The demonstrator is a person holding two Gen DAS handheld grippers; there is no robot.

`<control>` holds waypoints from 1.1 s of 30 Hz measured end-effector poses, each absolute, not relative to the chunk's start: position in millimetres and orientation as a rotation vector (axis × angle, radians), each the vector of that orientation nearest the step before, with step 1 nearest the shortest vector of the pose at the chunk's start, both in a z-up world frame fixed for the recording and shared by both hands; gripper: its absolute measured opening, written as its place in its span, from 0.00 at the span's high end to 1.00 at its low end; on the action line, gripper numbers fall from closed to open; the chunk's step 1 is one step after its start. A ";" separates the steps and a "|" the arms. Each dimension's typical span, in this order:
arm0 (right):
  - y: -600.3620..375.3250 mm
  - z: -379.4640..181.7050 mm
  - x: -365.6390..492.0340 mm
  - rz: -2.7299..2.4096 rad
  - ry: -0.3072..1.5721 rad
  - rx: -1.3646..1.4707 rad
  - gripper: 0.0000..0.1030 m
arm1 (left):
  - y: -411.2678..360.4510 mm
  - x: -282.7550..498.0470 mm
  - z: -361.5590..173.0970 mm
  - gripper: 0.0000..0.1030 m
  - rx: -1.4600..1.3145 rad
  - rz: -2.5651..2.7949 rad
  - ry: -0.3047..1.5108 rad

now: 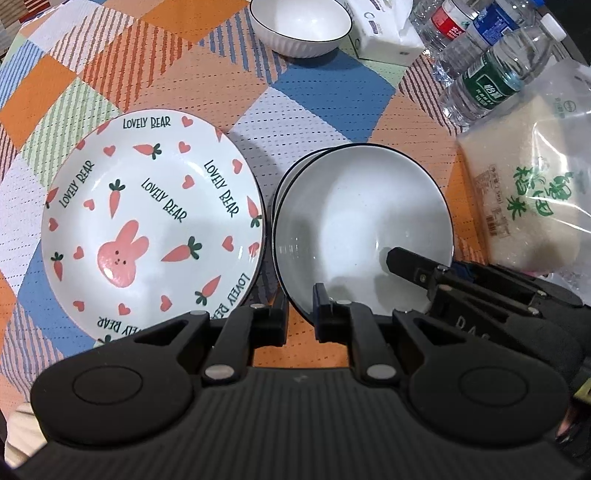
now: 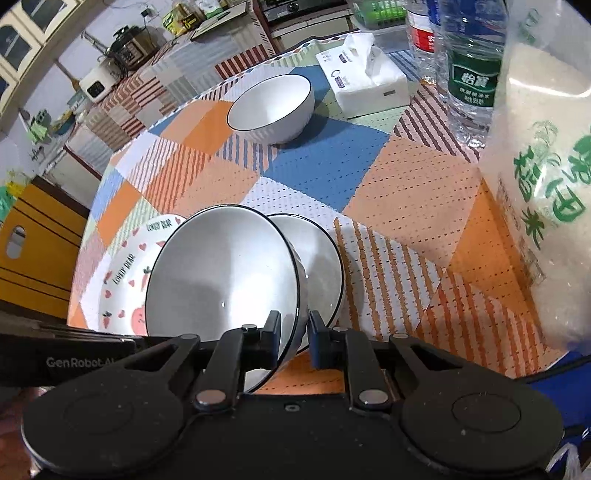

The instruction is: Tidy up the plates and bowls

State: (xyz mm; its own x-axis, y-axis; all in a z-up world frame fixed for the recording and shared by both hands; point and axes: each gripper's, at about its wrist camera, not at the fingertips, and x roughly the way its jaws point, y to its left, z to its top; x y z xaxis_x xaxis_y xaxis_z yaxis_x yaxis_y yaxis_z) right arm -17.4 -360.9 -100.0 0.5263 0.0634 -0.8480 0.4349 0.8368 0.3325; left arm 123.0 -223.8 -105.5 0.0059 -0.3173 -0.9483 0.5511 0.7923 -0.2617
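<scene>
A white bowl with a black rim [image 1: 362, 221] is held tilted over a second like bowl [image 1: 291, 177] on the table. My left gripper [image 1: 300, 306] grips the held bowl's near rim. My right gripper [image 2: 294, 334] also clamps this bowl's rim [image 2: 221, 273]; its finger [image 1: 410, 264] shows inside the bowl in the left view. The lower bowl [image 2: 321, 258] sits just behind. A "Lovely Bear" plate [image 1: 147, 225] with carrots lies left of the bowls, partly hidden in the right wrist view [image 2: 122, 280]. A third bowl [image 1: 299, 26] stands far back, also in the right view [image 2: 273, 107].
A tissue pack [image 2: 365, 77], several water bottles [image 1: 491, 74] and a bag of rice [image 1: 528, 192] crowd the right side. The round table has a patchwork cloth [image 1: 332, 96]. A yellow cabinet [image 2: 33, 243] stands beyond the left edge.
</scene>
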 end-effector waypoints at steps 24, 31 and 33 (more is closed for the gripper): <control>-318.4 -104.3 6.1 -0.261 0.978 -0.082 0.81 | -235.0 140.5 -132.5 0.83 0.151 -0.686 1.488; -326.3 -114.9 6.4 -0.259 0.981 -0.069 0.80 | -233.5 143.2 -133.1 0.82 0.146 -0.681 1.489; -327.3 -115.0 3.9 -0.252 0.971 -0.059 0.80 | -232.4 144.6 -130.3 0.82 0.147 -0.687 1.493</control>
